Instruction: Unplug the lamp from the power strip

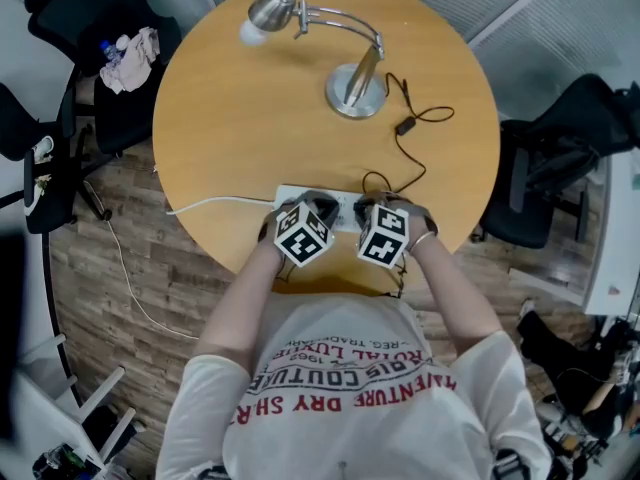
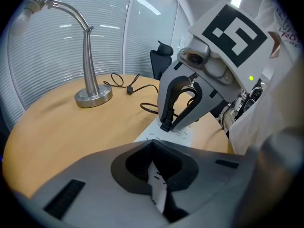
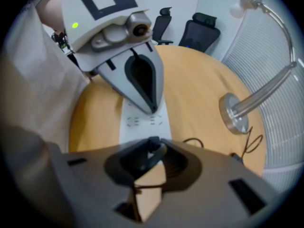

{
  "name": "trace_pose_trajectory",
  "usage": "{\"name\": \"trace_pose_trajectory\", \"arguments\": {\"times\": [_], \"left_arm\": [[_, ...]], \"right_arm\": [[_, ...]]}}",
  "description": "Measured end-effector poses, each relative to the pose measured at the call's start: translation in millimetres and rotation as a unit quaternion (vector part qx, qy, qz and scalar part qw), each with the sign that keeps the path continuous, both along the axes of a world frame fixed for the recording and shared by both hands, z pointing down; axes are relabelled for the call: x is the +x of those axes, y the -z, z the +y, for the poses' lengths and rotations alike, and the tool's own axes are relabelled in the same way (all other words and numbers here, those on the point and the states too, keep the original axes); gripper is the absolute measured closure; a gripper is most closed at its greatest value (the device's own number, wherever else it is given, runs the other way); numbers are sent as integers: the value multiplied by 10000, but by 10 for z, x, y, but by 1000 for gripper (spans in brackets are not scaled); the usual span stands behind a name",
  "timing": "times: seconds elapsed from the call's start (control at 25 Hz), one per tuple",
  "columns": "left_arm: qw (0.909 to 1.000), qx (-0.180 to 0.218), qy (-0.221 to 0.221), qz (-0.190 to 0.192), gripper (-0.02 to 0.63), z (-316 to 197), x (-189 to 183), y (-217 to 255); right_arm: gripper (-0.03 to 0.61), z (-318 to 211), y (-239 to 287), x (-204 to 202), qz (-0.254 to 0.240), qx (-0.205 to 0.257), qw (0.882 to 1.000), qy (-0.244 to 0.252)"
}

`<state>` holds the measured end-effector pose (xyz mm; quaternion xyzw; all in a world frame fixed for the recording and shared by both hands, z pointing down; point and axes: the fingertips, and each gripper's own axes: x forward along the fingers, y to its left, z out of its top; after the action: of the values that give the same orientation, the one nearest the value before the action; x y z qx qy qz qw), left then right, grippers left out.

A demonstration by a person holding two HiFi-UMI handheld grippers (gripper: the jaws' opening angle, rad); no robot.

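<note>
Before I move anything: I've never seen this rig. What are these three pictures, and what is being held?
No robot arm here: a person holds a two-jaw gripper in each hand. The head view looks down from the person's head; the other two cameras ride on the grippers and look along their jaws. On the round table stand a metal lamp and a white power strip, the lamp's black cord trailing between. The left gripper has its jaws together, tips apparently resting on the strip. The right gripper has its jaws closed on the black plug, which looks seated in the strip.
</note>
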<state>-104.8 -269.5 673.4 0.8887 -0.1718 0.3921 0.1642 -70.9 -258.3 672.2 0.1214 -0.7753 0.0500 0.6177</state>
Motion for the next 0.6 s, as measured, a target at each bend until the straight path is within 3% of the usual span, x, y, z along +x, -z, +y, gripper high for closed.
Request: {"name": "trace_pose_trajectory", "arguments": {"times": [0.16, 0.6], "left_arm": [[9999, -104, 1, 5, 586, -12, 10, 0], [9993, 360, -3, -63, 586, -19, 29, -13]], "right_arm": [[489, -8, 15, 7, -149, -21, 9999, 2], [506, -18, 43, 11, -87, -18, 9999, 47]]}}
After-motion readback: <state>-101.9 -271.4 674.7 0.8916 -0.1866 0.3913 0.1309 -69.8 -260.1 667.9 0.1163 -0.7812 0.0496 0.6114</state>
